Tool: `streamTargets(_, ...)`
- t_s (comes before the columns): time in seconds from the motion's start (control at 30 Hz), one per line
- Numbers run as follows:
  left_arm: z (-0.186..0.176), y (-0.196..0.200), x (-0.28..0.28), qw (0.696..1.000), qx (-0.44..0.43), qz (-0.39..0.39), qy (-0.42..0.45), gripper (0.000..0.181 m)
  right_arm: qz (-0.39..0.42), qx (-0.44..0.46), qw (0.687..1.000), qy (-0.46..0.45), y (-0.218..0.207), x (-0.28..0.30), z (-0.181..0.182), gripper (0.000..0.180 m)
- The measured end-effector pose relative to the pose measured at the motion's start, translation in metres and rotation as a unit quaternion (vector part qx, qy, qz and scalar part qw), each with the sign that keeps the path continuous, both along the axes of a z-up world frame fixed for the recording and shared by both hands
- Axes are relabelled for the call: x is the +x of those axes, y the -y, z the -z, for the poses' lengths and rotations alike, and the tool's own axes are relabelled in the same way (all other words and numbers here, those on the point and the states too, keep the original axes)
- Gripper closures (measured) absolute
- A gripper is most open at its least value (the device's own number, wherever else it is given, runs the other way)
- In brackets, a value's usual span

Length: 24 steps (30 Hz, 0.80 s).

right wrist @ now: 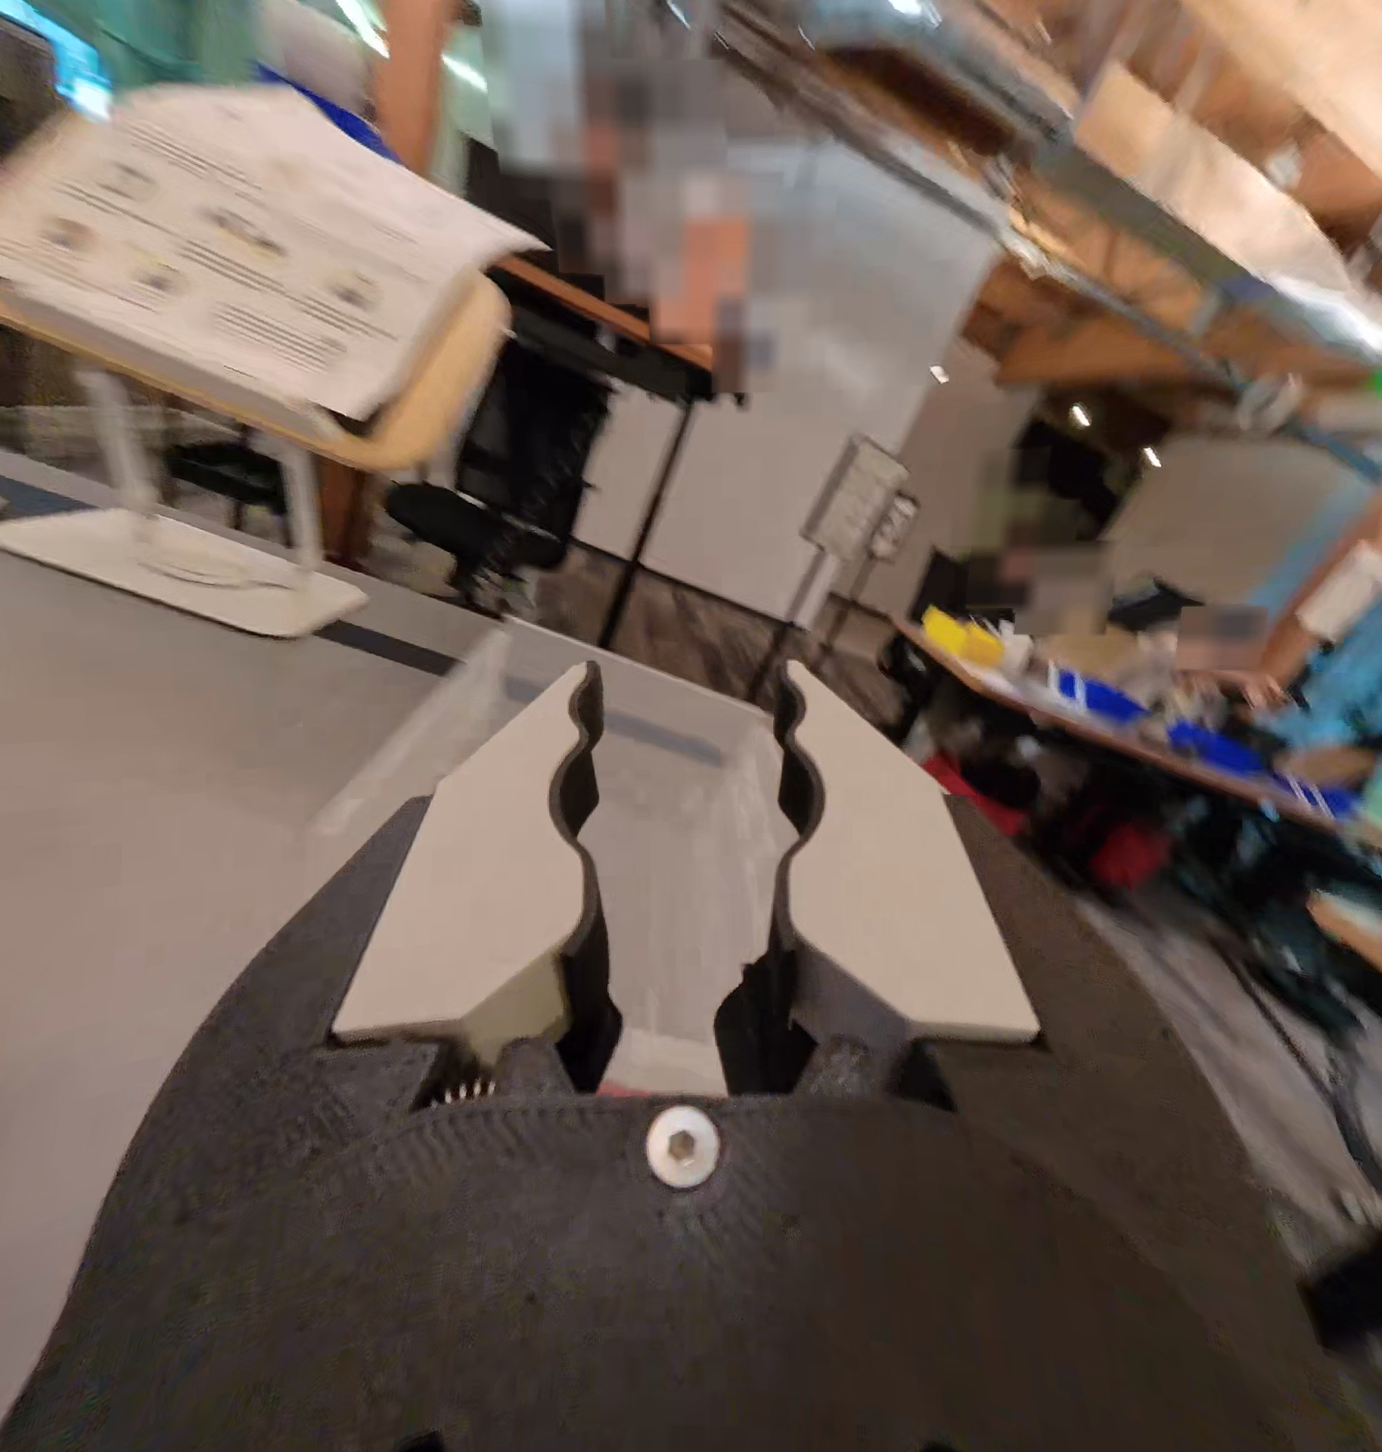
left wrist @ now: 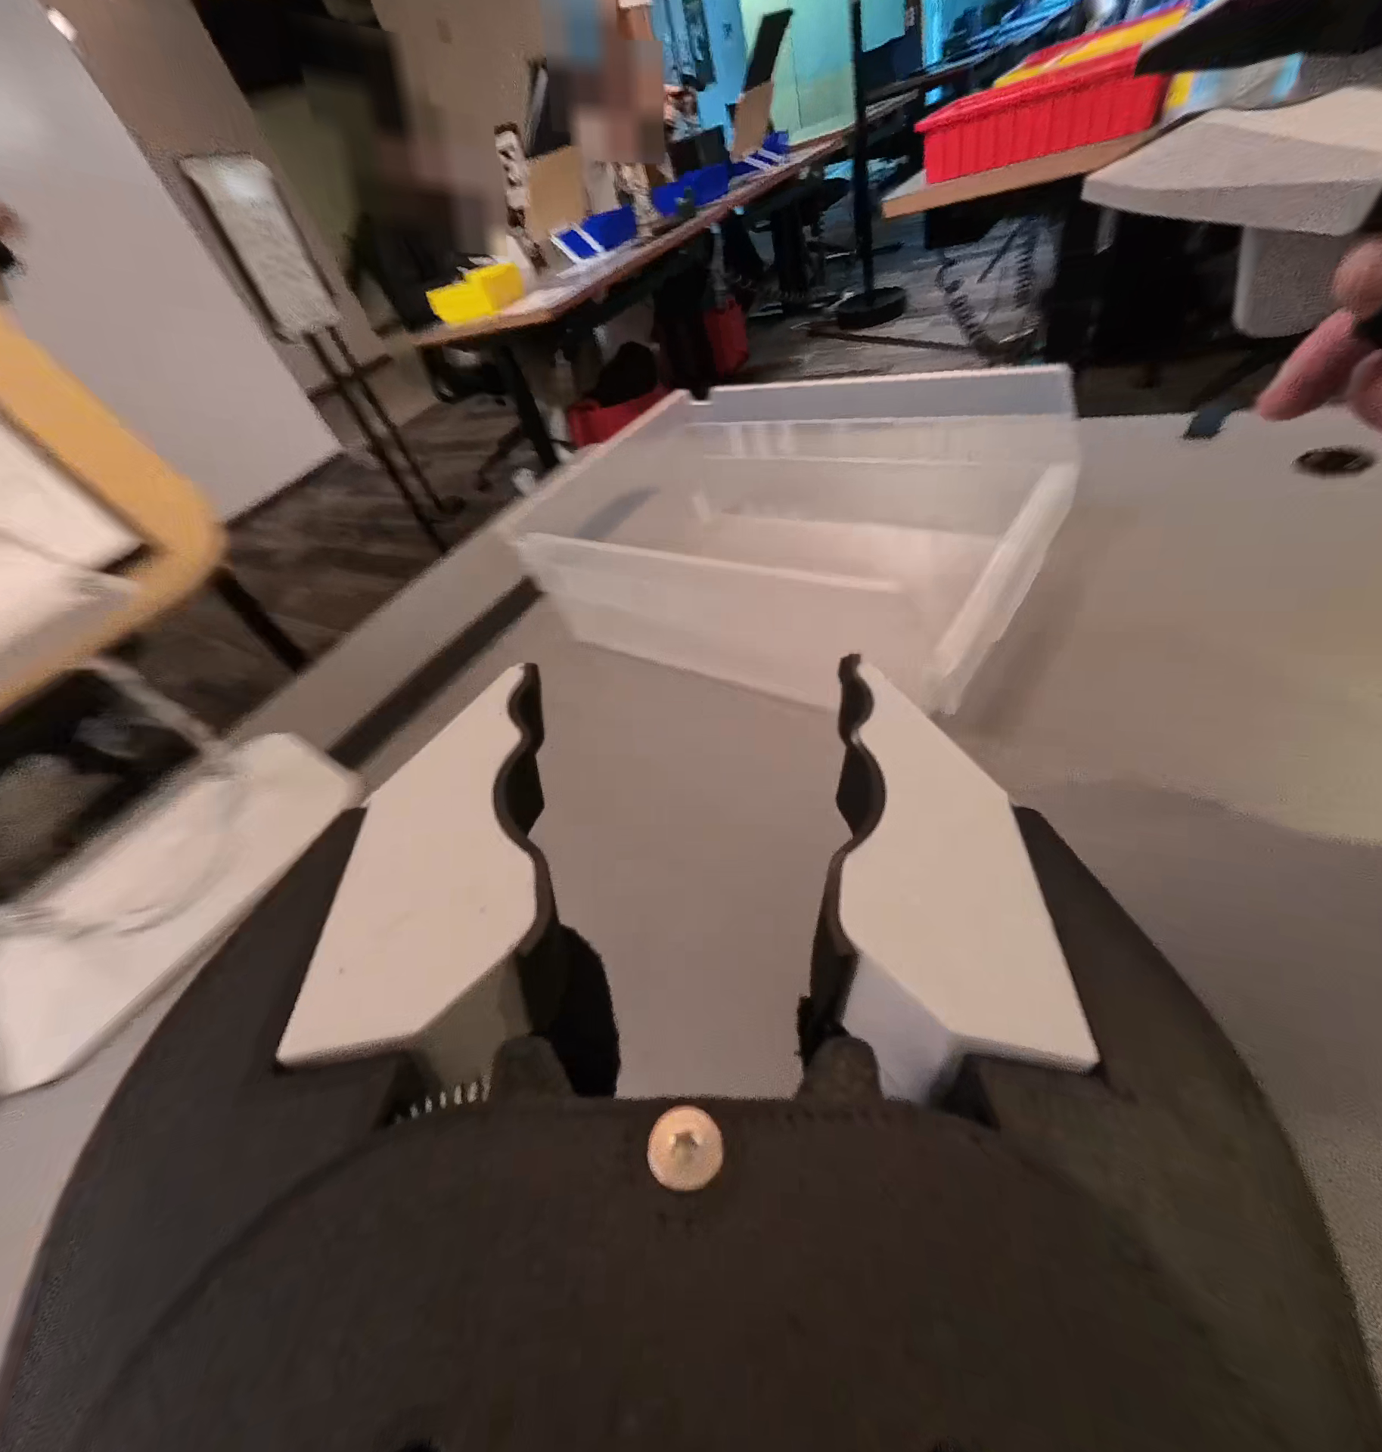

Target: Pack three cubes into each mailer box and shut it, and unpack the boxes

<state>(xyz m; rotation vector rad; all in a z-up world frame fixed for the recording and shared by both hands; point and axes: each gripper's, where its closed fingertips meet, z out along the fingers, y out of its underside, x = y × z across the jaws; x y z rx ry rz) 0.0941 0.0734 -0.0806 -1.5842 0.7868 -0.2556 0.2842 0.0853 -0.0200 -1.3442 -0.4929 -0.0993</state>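
Clear plastic bin point(left wrist: 797, 550) at twelve o'clock, apparently empty, neither cubes nor mailer boxes visible; left gripper point(left wrist: 687, 676) and right gripper point(right wrist: 687, 683) spread, holding nothing; best steadied before reaching.

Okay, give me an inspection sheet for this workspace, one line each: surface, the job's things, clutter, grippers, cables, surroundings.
Surface: grey table, bare in front of the left gripper, with a round hole near its far edge.
Job's things: no cubes or mailer boxes seen; a clear plastic bin looks empty.
Clutter: a white document stand holding a printed sheet, on the table's edge.
Grippers: left gripper open and empty; right gripper open, nothing held, over the bin.
Cables: nothing seen.
Surroundings: long tables with yellow bins, blue bins and a red crate; a hand at the left view's right edge.
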Motion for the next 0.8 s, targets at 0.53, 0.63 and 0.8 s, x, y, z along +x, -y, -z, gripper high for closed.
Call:
streamTargets(0.53,-0.009,0.013,-0.454,0.899,-0.112,-0.073,-0.417,0.081,-0.368,-0.127,0.919,0.064,0.019,-0.341,0.100,0.144)
streamTargets(0.63,-0.001,-0.004,-0.482,0.905,-0.142,-0.065,-0.396,0.073,-0.364,-0.129,0.915,0.116,0.013,-0.356,0.135,0.146)
streamTargets(0.8,0.045,-0.027,-0.505,0.874,-0.208,-0.021,-0.438,0.065,-0.352,-0.122,0.917,0.141,0.000,-0.345,0.151,0.150)
